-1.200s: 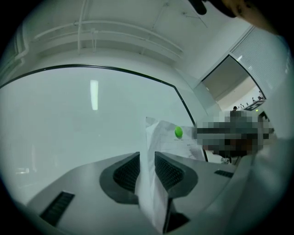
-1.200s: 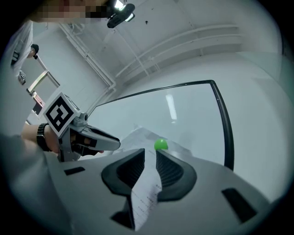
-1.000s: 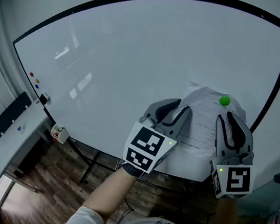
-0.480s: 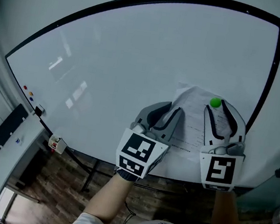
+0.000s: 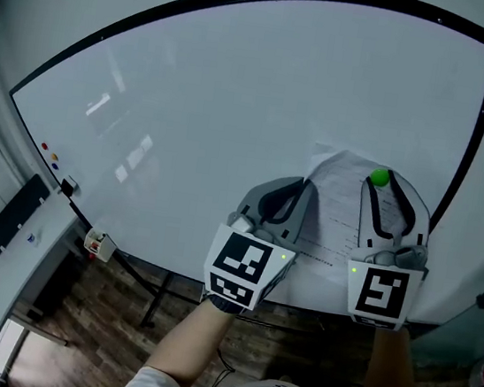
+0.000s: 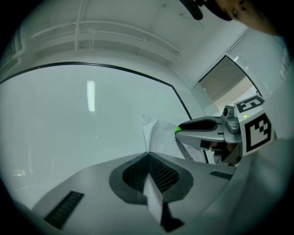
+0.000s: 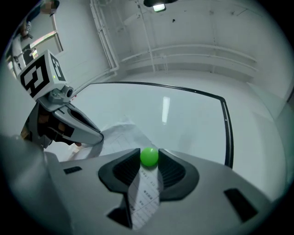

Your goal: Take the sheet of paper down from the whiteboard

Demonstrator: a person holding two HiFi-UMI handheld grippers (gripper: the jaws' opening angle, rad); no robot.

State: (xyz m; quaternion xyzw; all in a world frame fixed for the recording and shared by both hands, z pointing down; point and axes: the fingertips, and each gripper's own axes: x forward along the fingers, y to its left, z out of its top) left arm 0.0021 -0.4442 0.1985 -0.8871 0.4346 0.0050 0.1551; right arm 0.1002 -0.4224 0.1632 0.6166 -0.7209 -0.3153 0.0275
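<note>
A printed sheet of paper [image 5: 339, 202] hangs at the lower right of the whiteboard [image 5: 220, 96], pinned by a round green magnet [image 5: 378, 176]. My left gripper [image 5: 304, 185] is shut on the sheet's left edge; a strip of paper [image 6: 161, 137] runs between its closed jaws [image 6: 149, 156]. My right gripper [image 5: 379, 182] points at the board with its jaws closing around the magnet [image 7: 149, 156]. Both fingertips touch the magnet's sides, and the paper [image 7: 121, 135] lies underneath. The magnet [image 6: 177, 130] also shows at the right gripper's tip in the left gripper view.
The board's black frame [image 5: 472, 149] runs just right of the paper. Small coloured magnets [image 5: 48, 152] sit at the board's left end, with a small box [image 5: 102, 236] on its lower ledge. A white desk with a black keyboard-like object [image 5: 18, 197] stands at the left over wooden floor.
My right gripper rose from below the green magnet, rolled, and now has its jaws around the magnet. The left gripper kept its hold on the paper's edge.
</note>
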